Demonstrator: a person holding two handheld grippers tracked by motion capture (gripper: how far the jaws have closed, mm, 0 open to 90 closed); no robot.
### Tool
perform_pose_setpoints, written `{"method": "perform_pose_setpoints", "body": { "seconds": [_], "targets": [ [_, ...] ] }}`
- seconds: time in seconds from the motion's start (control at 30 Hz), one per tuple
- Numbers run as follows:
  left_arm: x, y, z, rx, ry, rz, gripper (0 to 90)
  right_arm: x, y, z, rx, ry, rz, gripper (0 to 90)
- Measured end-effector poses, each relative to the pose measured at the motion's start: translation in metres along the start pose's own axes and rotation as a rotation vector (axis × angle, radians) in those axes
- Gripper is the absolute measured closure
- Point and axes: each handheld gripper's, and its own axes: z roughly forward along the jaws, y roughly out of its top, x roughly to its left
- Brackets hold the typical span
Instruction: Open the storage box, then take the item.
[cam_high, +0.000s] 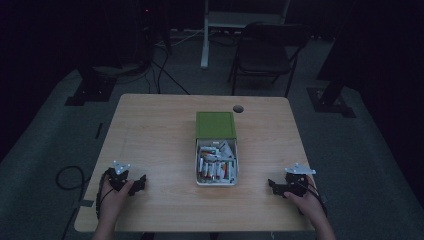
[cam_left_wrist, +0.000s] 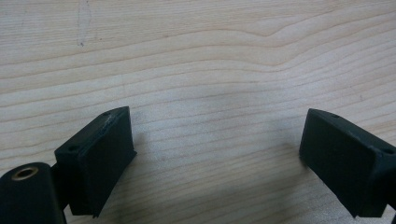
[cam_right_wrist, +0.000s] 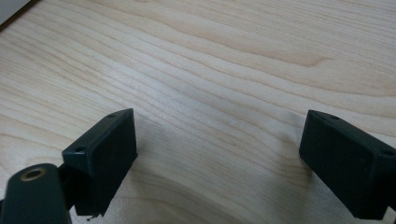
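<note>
Near the front corners of the pale wooden worktop (cam_high: 150, 125), the left gripper (cam_high: 140, 182) and right gripper (cam_high: 272, 184) rest wide open and empty, so either should approach the centred white open battery-filled box (cam_high: 216, 167) slowly, jaws aligned along one battery.

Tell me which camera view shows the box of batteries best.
The high view. It looks down on the white box at the table's middle, with its green lid slid back and the batteries exposed. The left gripper view and the right gripper view look past open jaws at bare wood, so they give nothing of the box.
</note>
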Motion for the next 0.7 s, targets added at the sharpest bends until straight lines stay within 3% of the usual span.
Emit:
{"method": "perform_pose_setpoints", "body": {
  "seconds": [0.7],
  "targets": [
    [-0.0006, 0.0029, 0.0039, 0.014, -0.006, 0.008, 4.0, 0.0077, 0.0028, -0.001, 0.02, -0.005, 0.003, 13.3]
  ]
}}
